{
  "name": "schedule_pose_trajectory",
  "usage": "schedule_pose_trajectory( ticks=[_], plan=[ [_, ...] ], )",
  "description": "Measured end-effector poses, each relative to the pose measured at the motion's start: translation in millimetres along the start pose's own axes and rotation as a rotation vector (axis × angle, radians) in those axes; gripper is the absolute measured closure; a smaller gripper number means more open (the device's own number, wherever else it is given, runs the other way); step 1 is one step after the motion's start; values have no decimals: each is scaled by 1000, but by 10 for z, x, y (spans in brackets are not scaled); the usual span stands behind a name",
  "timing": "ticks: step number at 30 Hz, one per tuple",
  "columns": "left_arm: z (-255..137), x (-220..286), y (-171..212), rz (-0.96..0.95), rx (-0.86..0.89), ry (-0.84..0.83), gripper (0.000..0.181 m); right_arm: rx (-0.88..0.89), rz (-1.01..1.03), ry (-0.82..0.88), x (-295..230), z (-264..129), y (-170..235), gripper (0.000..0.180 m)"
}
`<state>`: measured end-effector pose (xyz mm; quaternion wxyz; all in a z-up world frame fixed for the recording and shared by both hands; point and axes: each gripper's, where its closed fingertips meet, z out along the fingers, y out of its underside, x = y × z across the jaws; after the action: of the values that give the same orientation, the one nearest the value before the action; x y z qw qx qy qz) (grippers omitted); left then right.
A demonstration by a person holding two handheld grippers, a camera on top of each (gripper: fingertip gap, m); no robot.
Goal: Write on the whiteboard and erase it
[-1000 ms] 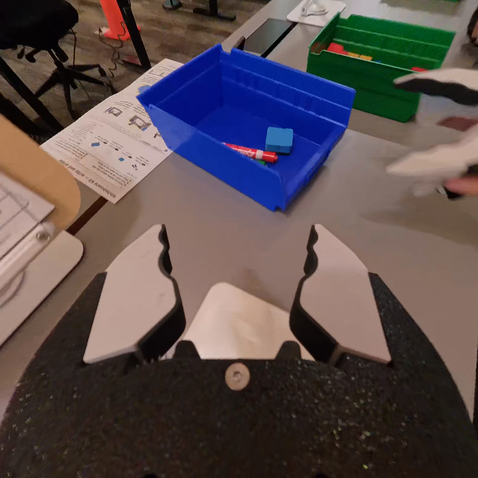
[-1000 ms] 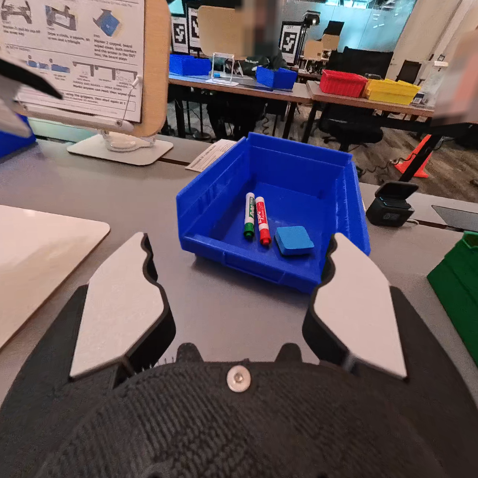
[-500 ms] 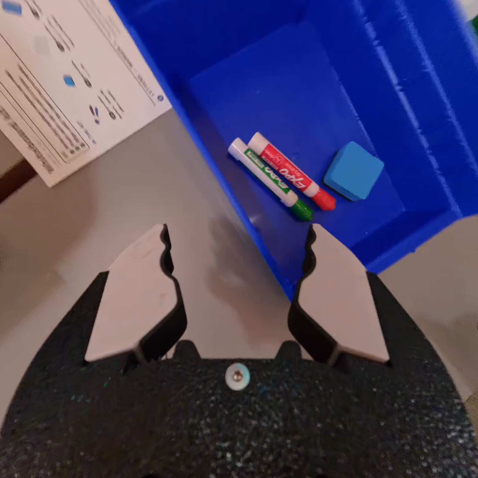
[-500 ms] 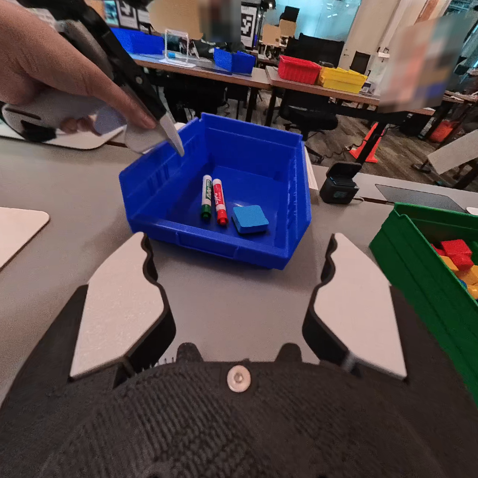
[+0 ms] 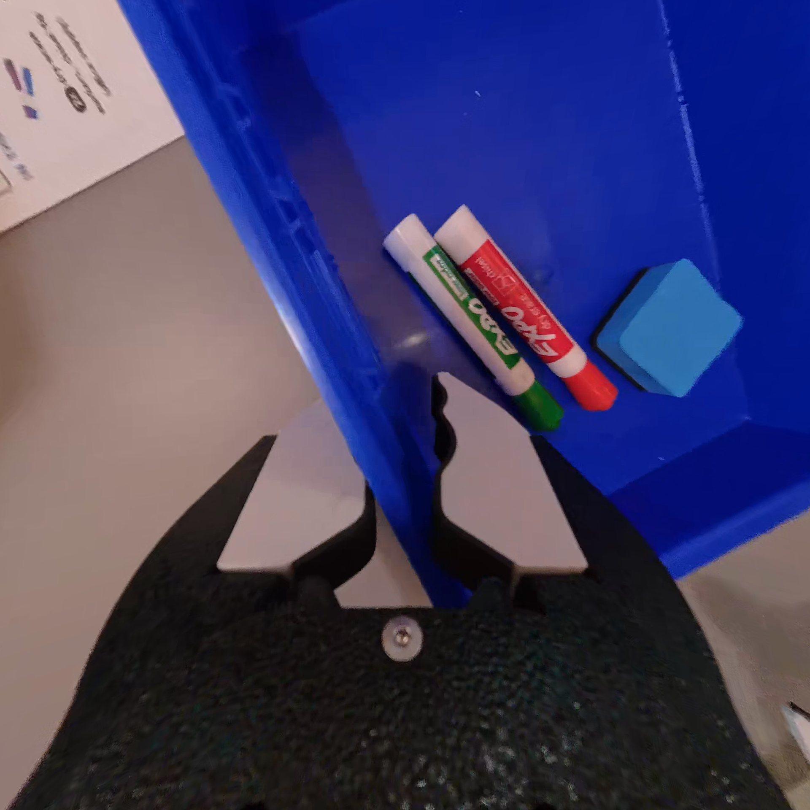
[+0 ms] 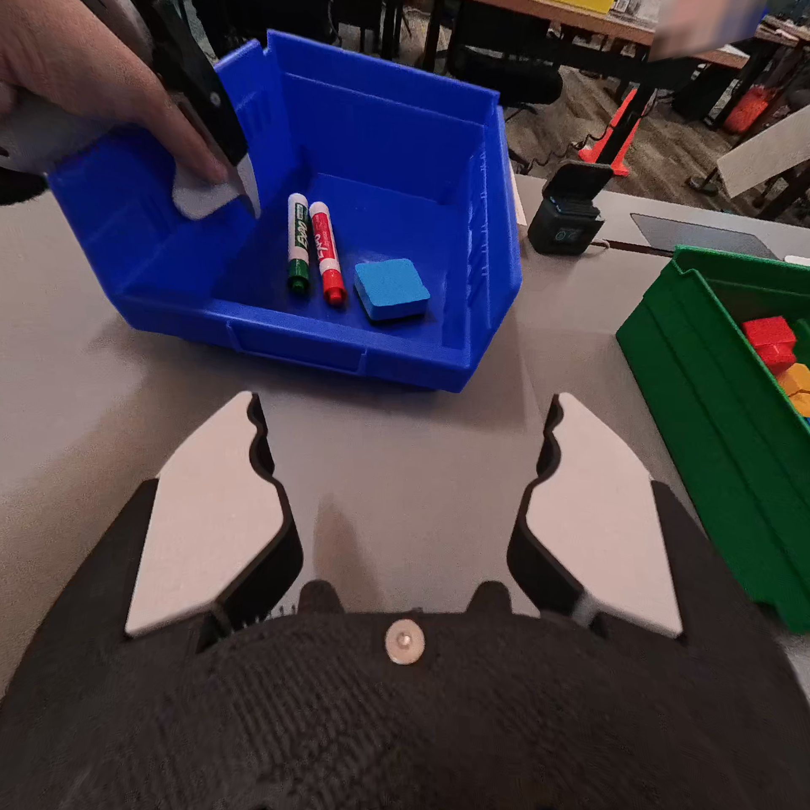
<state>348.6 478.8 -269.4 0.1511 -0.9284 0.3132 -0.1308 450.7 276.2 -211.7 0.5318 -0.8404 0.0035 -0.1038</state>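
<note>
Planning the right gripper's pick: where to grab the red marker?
Grip the red marker mid-barrel, from above, fingers spanning its width. It lies flat in the blue bin, close beside the green marker; the eraser side is roomier.

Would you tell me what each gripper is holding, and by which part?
The left gripper grips the blue bin by its side wall, one finger inside, one outside. The right gripper is open and empty.

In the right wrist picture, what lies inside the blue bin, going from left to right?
Left tool gripping the blue bin's side wall → green marker → red marker → blue eraser.
</note>
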Motion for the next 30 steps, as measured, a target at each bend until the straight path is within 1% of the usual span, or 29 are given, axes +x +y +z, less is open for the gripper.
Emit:
schedule_pose_trajectory(
  ticks=[2,5,8,11,14,19,23,26,30],
  plan=[
    [16,-12,-13,13,3,-20,159,-10,-5,7,7,20,21,60],
    [17,-29,-18,-4,1,20,161,-13,-1,3,20,21,23,60],
    [-15,-108,22,31,-25,45,163,-3,1,24,107,-31,-1,60],
    [-114,-184,103,68,-65,96,165,26,36,24,195,-130,-71,62],
    [-309,-230,178,61,-89,180,165,100,83,-21,188,-268,-234,62],
    [-903,-396,279,77,-102,294,166,173,101,-151,-96,-476,-507,63],
    [-1530,-711,443,138,-112,302,166,201,68,-189,-437,-572,-695,57],
    [-1972,-1039,670,161,-116,295,166,165,2,-235,-859,-538,-710,58],
    [-2427,-1570,1113,134,-124,299,166,123,-90,-334,-1581,-457,-704,58]
  ],
)
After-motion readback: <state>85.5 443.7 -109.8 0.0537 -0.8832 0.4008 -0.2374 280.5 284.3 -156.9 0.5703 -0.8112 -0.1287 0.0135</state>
